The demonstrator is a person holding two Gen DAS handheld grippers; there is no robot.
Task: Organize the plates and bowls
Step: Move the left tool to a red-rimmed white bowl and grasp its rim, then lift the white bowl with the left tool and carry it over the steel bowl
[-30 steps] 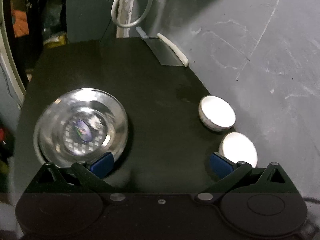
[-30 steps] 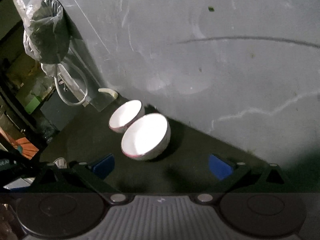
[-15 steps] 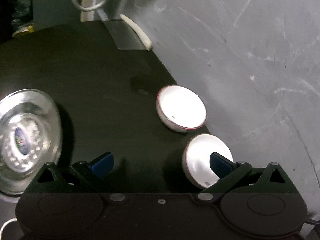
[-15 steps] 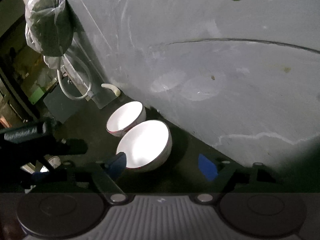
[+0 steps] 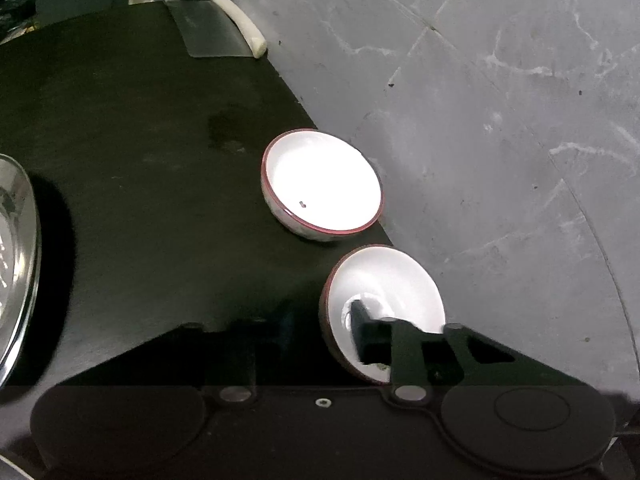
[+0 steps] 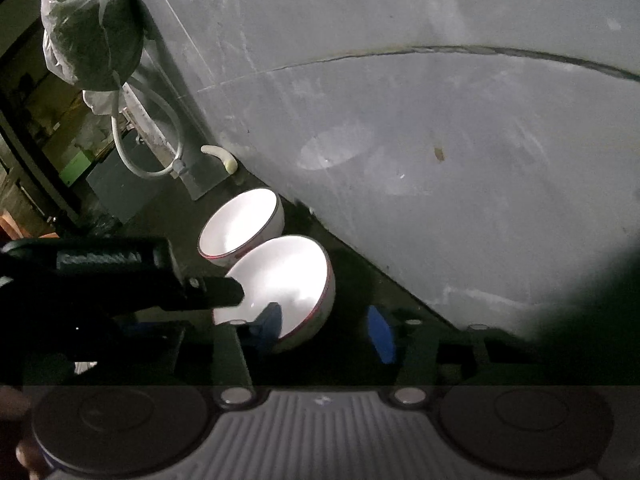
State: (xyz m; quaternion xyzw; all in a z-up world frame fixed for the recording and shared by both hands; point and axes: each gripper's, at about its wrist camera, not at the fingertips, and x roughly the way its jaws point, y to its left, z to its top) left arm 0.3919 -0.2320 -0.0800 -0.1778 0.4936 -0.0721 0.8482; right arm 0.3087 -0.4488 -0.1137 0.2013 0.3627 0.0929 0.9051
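Two white bowls with red rims stand on the black counter against the grey wall. The far bowl (image 5: 324, 188) (image 6: 240, 228) is untouched. The near bowl (image 5: 392, 284) (image 6: 288, 276) sits tilted. My left gripper (image 5: 322, 326) is closing on its left rim, one finger inside and one outside, pressing the wall; in the right wrist view it reaches in from the left (image 6: 224, 292). My right gripper (image 6: 324, 328) is also closing, with the bowl's right wall between its blue pads, which stand apart from it.
A shiny steel plate (image 5: 16, 260) lies at the left edge of the counter. A cleaver (image 5: 212, 28) with a white handle rests at the back by the wall. A hose loop (image 6: 148, 152) and a hanging plastic bag (image 6: 92, 24) are at the far end.
My left gripper swung right from the steel plate to the near bowl and closed on its rim. My right gripper's jaws narrowed around the same bowl, which has tipped.
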